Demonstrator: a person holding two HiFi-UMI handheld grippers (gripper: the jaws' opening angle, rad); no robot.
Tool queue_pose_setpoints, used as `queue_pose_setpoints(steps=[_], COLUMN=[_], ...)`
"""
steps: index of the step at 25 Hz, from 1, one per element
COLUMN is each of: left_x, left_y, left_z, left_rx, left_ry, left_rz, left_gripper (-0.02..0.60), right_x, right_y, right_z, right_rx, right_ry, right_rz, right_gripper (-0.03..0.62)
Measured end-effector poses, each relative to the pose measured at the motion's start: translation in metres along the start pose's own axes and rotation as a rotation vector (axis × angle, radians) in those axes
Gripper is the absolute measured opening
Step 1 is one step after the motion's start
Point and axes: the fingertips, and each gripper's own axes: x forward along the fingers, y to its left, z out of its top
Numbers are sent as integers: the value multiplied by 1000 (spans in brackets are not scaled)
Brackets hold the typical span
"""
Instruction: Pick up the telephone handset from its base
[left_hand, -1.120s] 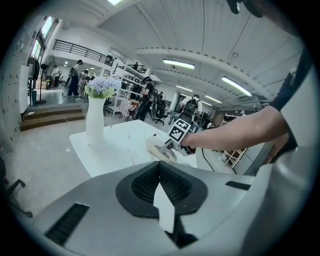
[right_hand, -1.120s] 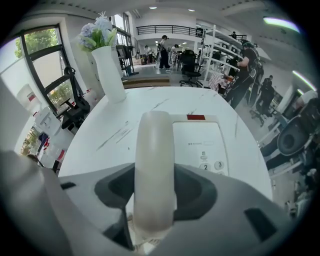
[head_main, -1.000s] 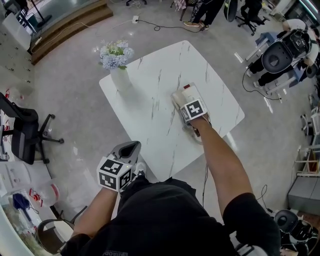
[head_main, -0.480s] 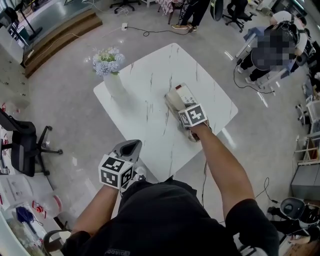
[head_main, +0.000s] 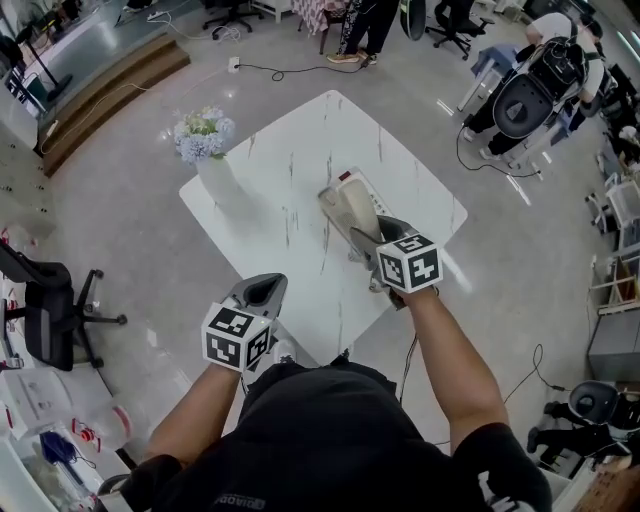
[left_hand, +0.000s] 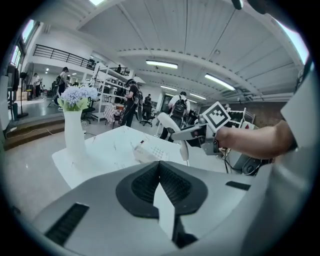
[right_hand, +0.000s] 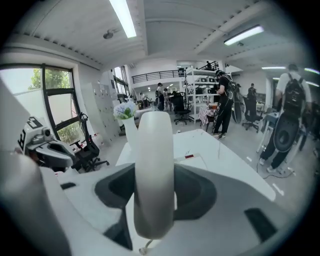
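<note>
The telephone handset (right_hand: 154, 185) stands upright between the jaws of the right gripper (head_main: 375, 240). They are closed on its pale middle, and its rounded end rises past the jaw tips. A bit of cord (right_hand: 145, 247) shows at the handset's lower end. From the left gripper's side, the handset (left_hand: 167, 124) hangs in the air, clear of the base (left_hand: 150, 151), which lies flat on the table below and beyond it. In the head view the base (head_main: 365, 190) sits just ahead of the right gripper's tips, with the handset (head_main: 348, 212) slanting over its near side.

The person's right forearm (head_main: 445, 350) reaches straight forward, carrying the gripper over the near right part of the white marble table (head_main: 300, 170). The table's right edge runs just beside the gripper, with open floor past it. To the gripper's left the tabletop lies bare as far as the vase of flowers (head_main: 212, 165) at the far left corner, well apart from the handset.

The left gripper (head_main: 258, 292) is held low and close to the body with the arm bent. Its jaws meet at the tips with nothing between them, and its nose is at the table's near edge. An office chair (head_main: 50, 300) stands on the floor well off to its left.
</note>
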Motion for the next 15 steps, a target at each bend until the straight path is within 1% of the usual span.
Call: queue_pose_setpoints(steps=[6, 11, 15], left_x=[0, -4, -4], left_y=[-5, -10, -14], left_z=[11, 19, 24], left_rx=[17, 29, 39], left_ry=[-22, -32, -41], left_rz=[-9, -19, -25], left_gripper=[2, 2, 2], right_x=[-52, -86, -108], right_y=[13, 21, 23], right_z=[10, 12, 6], right_rx=[106, 165, 222], right_ry=[-150, -240, -304], right_rz=[15, 6, 3], right_gripper=[211, 210, 210])
